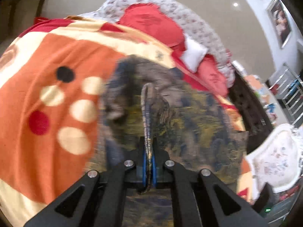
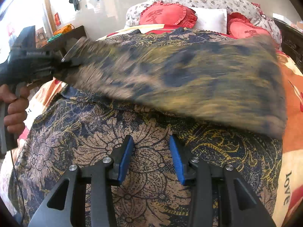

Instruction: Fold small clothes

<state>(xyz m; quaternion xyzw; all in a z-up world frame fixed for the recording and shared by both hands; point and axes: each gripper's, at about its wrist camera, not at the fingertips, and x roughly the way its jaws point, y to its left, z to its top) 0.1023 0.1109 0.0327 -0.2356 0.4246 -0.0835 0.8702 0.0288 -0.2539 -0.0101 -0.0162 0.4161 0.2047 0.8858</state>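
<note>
A floral garment in tan, navy and yellow (image 2: 132, 162) lies spread on the bed. My left gripper (image 1: 149, 160) is shut on an edge of the garment (image 1: 170, 117) and holds that part lifted; in the right wrist view the left gripper (image 2: 66, 60) shows at the left, carrying a blurred raised flap (image 2: 189, 83) across the cloth. My right gripper (image 2: 151, 157) is open and empty, its blue pads (image 2: 126, 158) just above the flat part of the garment.
An orange, cream and red blanket (image 1: 47, 94) covers the bed. Red heart cushions (image 2: 166, 15) and a white pillow (image 2: 212, 19) lie at the head. A dark bed frame (image 1: 251, 109) and a white chair (image 1: 274, 155) stand to the right.
</note>
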